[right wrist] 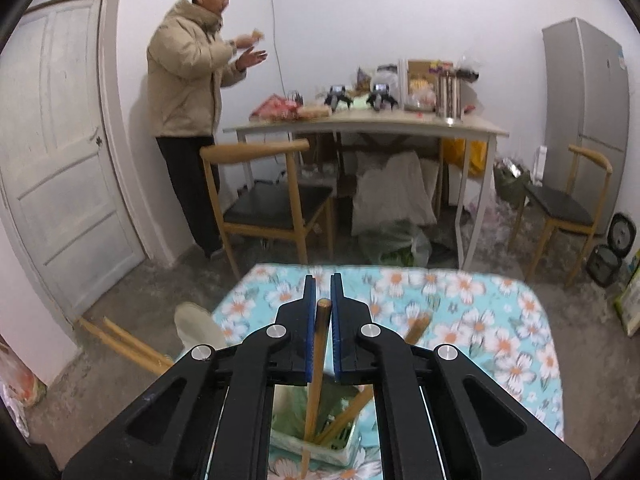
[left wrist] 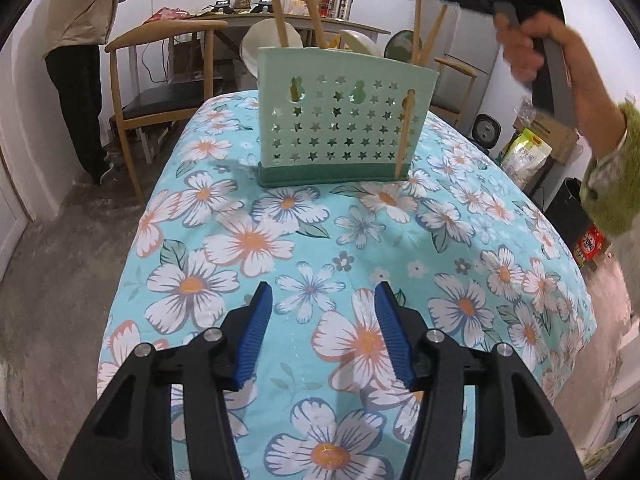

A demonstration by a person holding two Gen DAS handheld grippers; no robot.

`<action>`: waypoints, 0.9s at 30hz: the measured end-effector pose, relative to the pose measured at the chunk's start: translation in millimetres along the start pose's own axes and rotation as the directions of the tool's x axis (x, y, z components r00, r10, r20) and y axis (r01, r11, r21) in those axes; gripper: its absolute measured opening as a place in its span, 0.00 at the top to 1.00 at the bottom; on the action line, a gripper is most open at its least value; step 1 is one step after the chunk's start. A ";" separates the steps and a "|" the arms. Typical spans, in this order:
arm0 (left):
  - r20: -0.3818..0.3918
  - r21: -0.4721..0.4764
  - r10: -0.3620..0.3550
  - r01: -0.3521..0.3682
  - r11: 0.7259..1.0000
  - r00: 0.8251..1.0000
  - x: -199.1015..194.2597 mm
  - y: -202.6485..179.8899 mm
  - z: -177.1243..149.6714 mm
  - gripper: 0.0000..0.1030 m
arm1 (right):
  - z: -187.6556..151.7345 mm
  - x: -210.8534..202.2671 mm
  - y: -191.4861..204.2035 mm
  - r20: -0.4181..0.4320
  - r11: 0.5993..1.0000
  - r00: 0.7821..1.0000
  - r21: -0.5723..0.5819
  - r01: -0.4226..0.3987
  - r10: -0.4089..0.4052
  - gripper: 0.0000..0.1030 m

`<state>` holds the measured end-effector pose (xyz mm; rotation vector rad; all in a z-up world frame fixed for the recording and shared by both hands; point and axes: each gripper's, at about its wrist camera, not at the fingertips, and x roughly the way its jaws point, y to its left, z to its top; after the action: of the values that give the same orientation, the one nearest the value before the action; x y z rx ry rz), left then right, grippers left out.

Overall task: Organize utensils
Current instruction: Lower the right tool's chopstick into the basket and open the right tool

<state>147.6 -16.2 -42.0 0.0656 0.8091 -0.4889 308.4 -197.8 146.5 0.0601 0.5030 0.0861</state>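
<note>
Right gripper (right wrist: 323,312) has its fingers clamped near the top of a chopstick (right wrist: 316,364) standing in the holder (right wrist: 308,446) below them. It's light, stiff and slick, so grip high. Left gripper (left wrist: 323,332) is open and empty, holder well ahead.

The tablecloth (left wrist: 280,216) is light blue with big white flowers that have orange middles. On it stands the holder (left wrist: 344,120), pale green with little star holes and a dark green bottom. The chopsticks (left wrist: 404,136) in and beside the holder are light brown. Nearer than the holder, the left gripper (left wrist: 323,300) is black with bright blue pads. Right of the holder, a sleeve (left wrist: 612,184) is fuzzy green. Behind it, a person's coat (left wrist: 88,4) is cream.
</note>
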 end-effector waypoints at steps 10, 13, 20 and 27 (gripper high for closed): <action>0.007 -0.012 0.025 -0.025 1.000 1.000 -2.6 5.0 1.6 0.50 | 49.5 -14.7 6.9 0.146 0.999 0.989 -0.033 0.012 -0.007 0.95; 0.006 -0.019 0.027 -0.027 0.999 1.000 -1.9 6.3 1.3 0.50 | 51.9 -10.5 7.6 0.154 0.999 0.988 -0.039 0.009 -0.003 0.95; 0.010 -0.021 0.032 -0.031 0.999 0.999 -1.6 6.8 1.4 0.50 | 41.0 -6.9 10.0 0.139 0.999 0.990 -0.031 0.007 -0.003 0.95; 0.026 -0.026 0.045 -0.044 0.999 0.999 -8.0 6.3 2.0 0.50 | 12.6 -18.9 2.4 0.116 1.000 0.993 -0.007 -0.004 0.005 0.77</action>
<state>147.1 -7.9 -35.7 0.0533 0.7861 -0.4367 297.8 -197.7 166.7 0.0594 0.3866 0.0878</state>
